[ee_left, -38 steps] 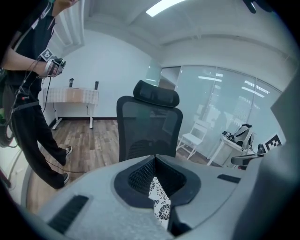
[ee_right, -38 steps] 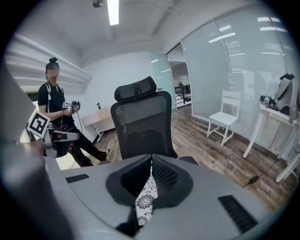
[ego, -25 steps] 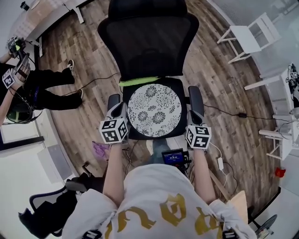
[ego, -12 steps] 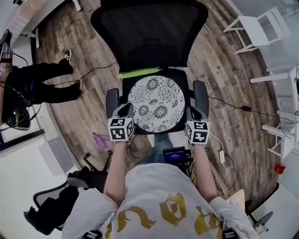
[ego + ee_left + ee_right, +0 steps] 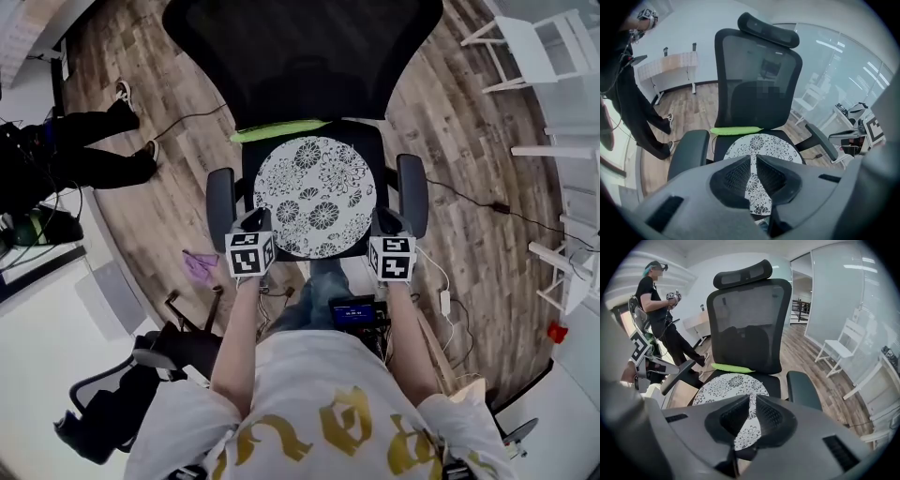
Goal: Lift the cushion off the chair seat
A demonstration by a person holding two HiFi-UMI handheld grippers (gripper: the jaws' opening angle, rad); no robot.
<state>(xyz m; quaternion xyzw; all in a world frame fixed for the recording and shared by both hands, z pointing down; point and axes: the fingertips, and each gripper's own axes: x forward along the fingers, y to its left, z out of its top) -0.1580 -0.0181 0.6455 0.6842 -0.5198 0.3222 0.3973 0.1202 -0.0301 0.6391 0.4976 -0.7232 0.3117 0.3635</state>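
A round white cushion [image 5: 314, 197] with a black flower print lies flat on the seat of a black mesh office chair [image 5: 300, 56]. A green strip [image 5: 277, 131] lies behind it at the foot of the backrest. My left gripper [image 5: 253, 221] is at the cushion's front left edge, just inside the left armrest [image 5: 220, 195]. My right gripper [image 5: 386, 223] is at the front right edge beside the right armrest [image 5: 412, 192]. Both are shut and empty. The left gripper [image 5: 753, 158] looks over the cushion [image 5: 761, 143], as does the right gripper [image 5: 751, 398] over the cushion [image 5: 729, 385].
A person in black [image 5: 84, 141] stands on the wooden floor to the left. White chairs [image 5: 525, 47] and a white frame stand to the right. A cable [image 5: 478, 202] runs across the floor. A second dark chair [image 5: 122, 394] is at lower left.
Both grippers have come down and forward to the cushion's front edge, one on each side. The cushion has not moved.
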